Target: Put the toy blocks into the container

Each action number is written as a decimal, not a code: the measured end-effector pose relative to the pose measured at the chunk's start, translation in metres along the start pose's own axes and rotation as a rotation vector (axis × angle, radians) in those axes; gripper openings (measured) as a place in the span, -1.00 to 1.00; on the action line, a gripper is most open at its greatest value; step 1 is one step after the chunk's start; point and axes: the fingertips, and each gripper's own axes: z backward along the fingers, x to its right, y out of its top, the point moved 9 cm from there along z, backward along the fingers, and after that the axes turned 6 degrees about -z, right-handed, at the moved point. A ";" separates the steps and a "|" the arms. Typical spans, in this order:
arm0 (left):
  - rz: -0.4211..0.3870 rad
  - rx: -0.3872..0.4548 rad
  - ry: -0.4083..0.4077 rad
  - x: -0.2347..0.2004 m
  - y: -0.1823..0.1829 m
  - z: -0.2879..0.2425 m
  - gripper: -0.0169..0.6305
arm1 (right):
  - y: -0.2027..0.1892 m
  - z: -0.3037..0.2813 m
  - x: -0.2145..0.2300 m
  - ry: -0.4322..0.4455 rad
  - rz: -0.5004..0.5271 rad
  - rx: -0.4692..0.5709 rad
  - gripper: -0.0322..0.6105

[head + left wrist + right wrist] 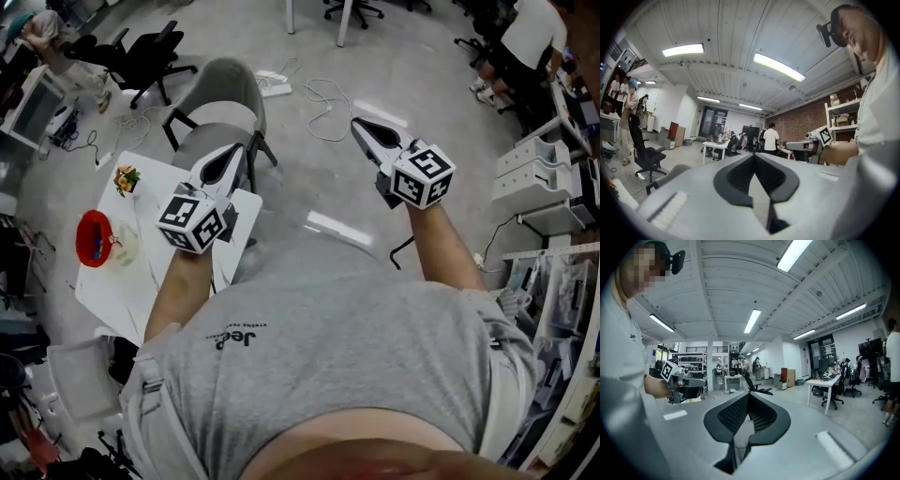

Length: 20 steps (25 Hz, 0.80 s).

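Leftward of the left gripper [228, 156], well apart, sits the round red plastic container [92, 237] on the white table [155, 183]. That gripper and the right gripper [360, 125] are closed, empty

Open-plan office, part workshop. Swivel chairs [141, 58] on a bare grey floor [309, 187], loose cables [323, 98], white desks with monitors [828, 378], ceiling strip lights [778, 66], a brick wall [802, 124], stocked shelving [689, 359]. People stand among the desks.
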 end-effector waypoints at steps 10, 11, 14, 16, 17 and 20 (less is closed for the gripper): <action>0.005 0.000 0.016 -0.010 0.003 0.006 -0.77 | 0.001 -0.021 -0.004 0.037 0.005 -0.015 -0.89; 0.005 0.001 0.017 -0.011 0.003 0.007 -0.77 | 0.002 -0.023 -0.004 0.040 0.007 -0.016 -0.89; 0.002 0.002 0.021 -0.012 0.004 0.011 -0.77 | 0.002 -0.027 -0.007 0.050 0.013 -0.020 -0.89; 0.002 0.002 0.022 -0.013 0.004 0.013 -0.77 | 0.002 -0.028 -0.009 0.057 0.013 -0.024 -0.89; 0.001 0.001 0.023 -0.013 0.004 0.013 -0.77 | 0.002 -0.029 -0.009 0.060 0.013 -0.027 -0.89; 0.002 -0.001 0.022 -0.015 0.004 0.013 -0.77 | 0.002 -0.031 -0.010 0.064 0.017 -0.034 -0.89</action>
